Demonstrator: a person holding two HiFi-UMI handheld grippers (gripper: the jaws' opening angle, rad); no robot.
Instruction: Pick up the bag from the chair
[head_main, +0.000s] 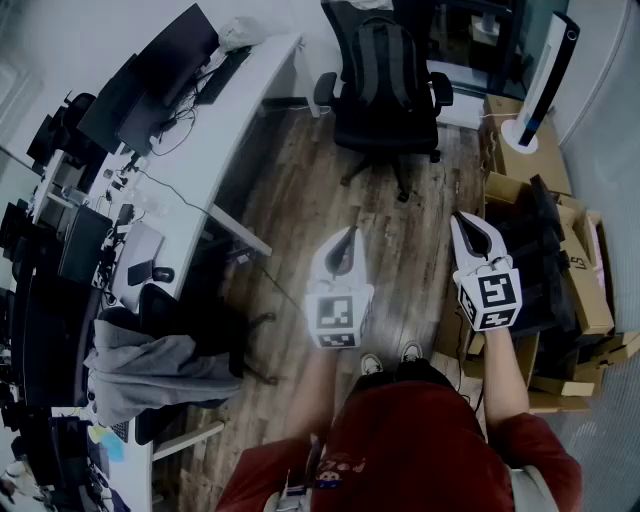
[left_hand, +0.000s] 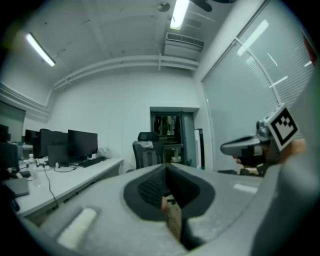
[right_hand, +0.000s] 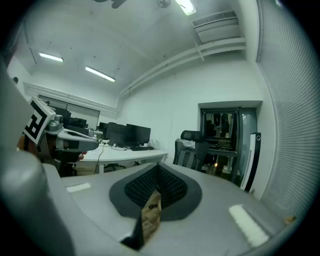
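Observation:
A dark backpack (head_main: 385, 60) sits upright on the seat of a black office chair (head_main: 392, 135) at the far end of the wooden floor. My left gripper (head_main: 345, 238) and right gripper (head_main: 468, 225) are held side by side well short of the chair, pointing toward it. Both are shut with nothing between the pads. Over the closed tips of my left gripper (left_hand: 166, 169), the left gripper view shows the chair (left_hand: 145, 150) small and far off. The chair with the bag (right_hand: 189, 157) stands equally distant beyond my right gripper (right_hand: 158, 169) in the right gripper view.
A long white desk (head_main: 235, 110) with monitors and cables runs along the left. A second chair draped with a grey jacket (head_main: 150, 365) stands at lower left. Cardboard boxes (head_main: 585, 290) pile up on the right, with a white tower fan (head_main: 545, 75) behind them.

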